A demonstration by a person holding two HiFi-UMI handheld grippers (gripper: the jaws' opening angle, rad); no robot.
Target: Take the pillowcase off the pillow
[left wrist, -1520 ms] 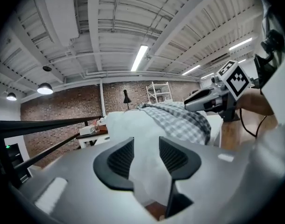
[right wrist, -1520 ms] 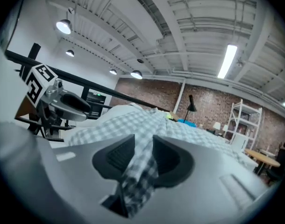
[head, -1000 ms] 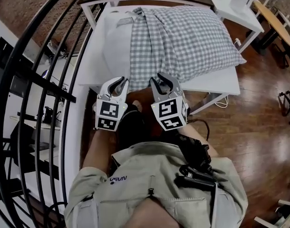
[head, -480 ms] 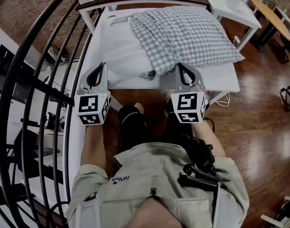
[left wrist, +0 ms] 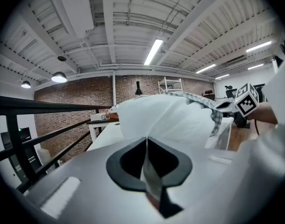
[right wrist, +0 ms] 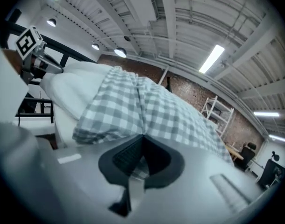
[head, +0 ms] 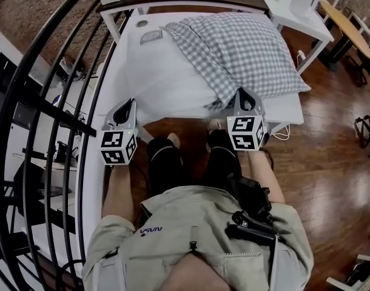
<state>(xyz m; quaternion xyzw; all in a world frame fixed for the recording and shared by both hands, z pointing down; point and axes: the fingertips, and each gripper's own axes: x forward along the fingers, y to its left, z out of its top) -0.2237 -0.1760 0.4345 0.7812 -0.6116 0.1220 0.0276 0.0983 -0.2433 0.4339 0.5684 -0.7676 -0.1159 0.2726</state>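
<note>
A white pillow point(head: 167, 71) lies on the white table point(head: 121, 65), and the grey-and-white checked pillowcase point(head: 245, 47) still covers its right part. My left gripper point(head: 127, 106) is at the pillow's near left corner, shut on white pillow fabric point(left wrist: 166, 120). My right gripper point(head: 245, 96) is at the near right, shut on the checked pillowcase's edge point(right wrist: 147, 111). In the left gripper view, white cloth runs between the shut jaws of the left gripper point(left wrist: 146, 141). Checked cloth is pinched in the right gripper point(right wrist: 142, 136).
A black curved railing point(head: 57, 111) runs along the left side. A white side table point(head: 300, 11) and a round wooden table point(head: 349, 29) stand at the back right on the wood floor. The person's legs and shoes are under the table's near edge.
Both grippers were open and close together at the pillowcase's near edge. They have shut and moved apart, left one leftward, right one rightward. The pillowcase has slid right, baring more white pillow.
</note>
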